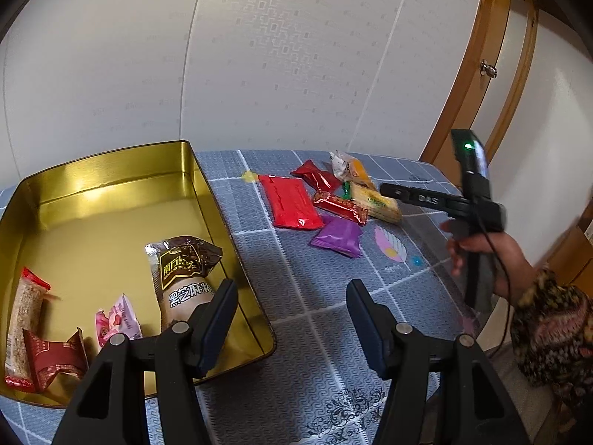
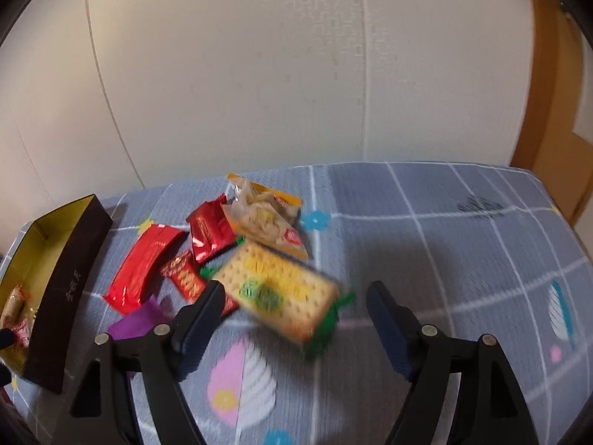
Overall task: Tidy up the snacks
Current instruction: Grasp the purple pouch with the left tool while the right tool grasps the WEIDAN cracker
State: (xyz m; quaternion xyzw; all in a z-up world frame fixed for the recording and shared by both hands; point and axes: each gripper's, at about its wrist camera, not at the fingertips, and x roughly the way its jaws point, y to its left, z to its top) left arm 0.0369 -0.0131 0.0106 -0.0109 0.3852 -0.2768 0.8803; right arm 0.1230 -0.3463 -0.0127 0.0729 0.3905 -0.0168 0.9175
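The right gripper (image 2: 292, 304) is being held wide open with nothing in it. The cracker pack (image 2: 276, 293) is lying on the table cloth (image 2: 463, 259), just in front of the fingers and a little toward the left finger (image 2: 200, 315). Its long side is being seen as slanted, running from far left to near right, so it is lying across the gap rather than along it. A small turn would probably be needed for a clean pinch.

The left gripper (image 1: 292, 319) is also being held wide open and empty, near the right edge of the gold tin (image 1: 111, 170). It is well apart from the snack pile (image 1: 330, 200), so the right gripper is being judged the nearer one.
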